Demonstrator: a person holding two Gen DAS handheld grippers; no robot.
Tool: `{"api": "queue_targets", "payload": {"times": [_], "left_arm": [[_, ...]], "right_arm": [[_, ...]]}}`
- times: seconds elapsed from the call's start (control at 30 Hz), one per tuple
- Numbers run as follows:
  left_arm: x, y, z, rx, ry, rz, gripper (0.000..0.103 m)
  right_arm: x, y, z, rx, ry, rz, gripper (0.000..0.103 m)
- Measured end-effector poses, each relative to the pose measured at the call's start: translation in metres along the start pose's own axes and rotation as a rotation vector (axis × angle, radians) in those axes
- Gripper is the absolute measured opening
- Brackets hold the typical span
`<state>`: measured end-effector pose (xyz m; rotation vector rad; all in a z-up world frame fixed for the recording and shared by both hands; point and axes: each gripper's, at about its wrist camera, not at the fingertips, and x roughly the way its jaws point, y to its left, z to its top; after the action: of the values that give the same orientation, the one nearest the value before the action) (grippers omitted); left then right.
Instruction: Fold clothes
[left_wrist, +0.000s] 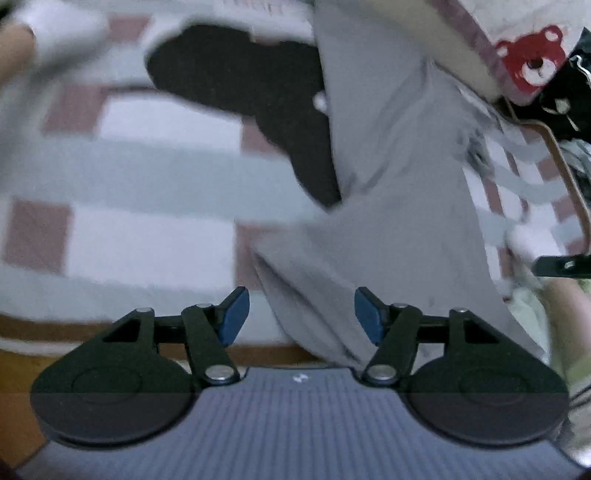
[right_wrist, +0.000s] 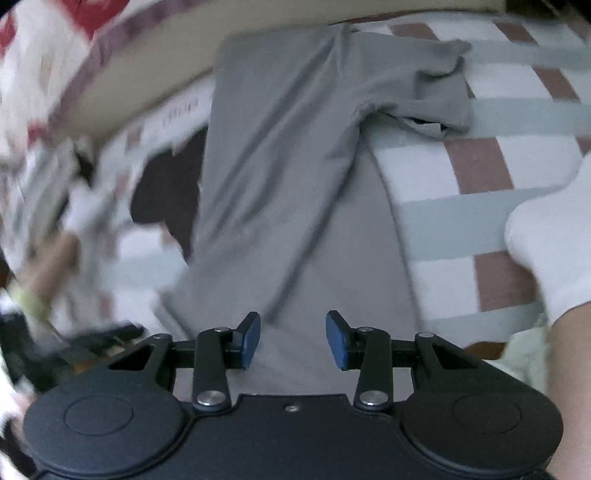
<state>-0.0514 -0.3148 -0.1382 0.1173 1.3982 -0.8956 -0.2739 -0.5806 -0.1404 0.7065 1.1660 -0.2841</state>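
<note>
A grey T-shirt (left_wrist: 399, 206) lies folded into a long strip on the checked bedsheet (left_wrist: 147, 236). In the right wrist view the T-shirt (right_wrist: 295, 177) runs away from me, one short sleeve (right_wrist: 436, 96) sticking out to the right. My left gripper (left_wrist: 302, 314) hangs above the shirt's near left edge, its blue pads (left_wrist: 236, 314) wide apart with nothing pinched. My right gripper (right_wrist: 293, 339) hovers over the shirt's near end, its pads (right_wrist: 338, 339) also apart, with cloth only behind the gap. Both views are motion-blurred.
A black garment (left_wrist: 236, 77) lies left of the shirt, partly under it. A pillow with a red bear print (left_wrist: 532, 59) sits at the head of the bed. The wooden bed edge (left_wrist: 258, 350) is close. The person's white-covered limb (right_wrist: 546, 236) rests at right.
</note>
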Motion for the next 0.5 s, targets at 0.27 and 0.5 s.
{"api": "queue_targets", "payload": {"times": [0.27,0.5], "left_arm": [[0.029,0.005,-0.001,-0.072,-0.042,-0.042,0.064],[0.04,-0.01,0.006,0.002,-0.117,-0.011,0.068]], "right_arm": [[0.038,0.049,-0.033,-0.265,0.08,0.078,0.045],[0.086,0.117,-0.073,-0.376,0.158,0.364,0.049]]}}
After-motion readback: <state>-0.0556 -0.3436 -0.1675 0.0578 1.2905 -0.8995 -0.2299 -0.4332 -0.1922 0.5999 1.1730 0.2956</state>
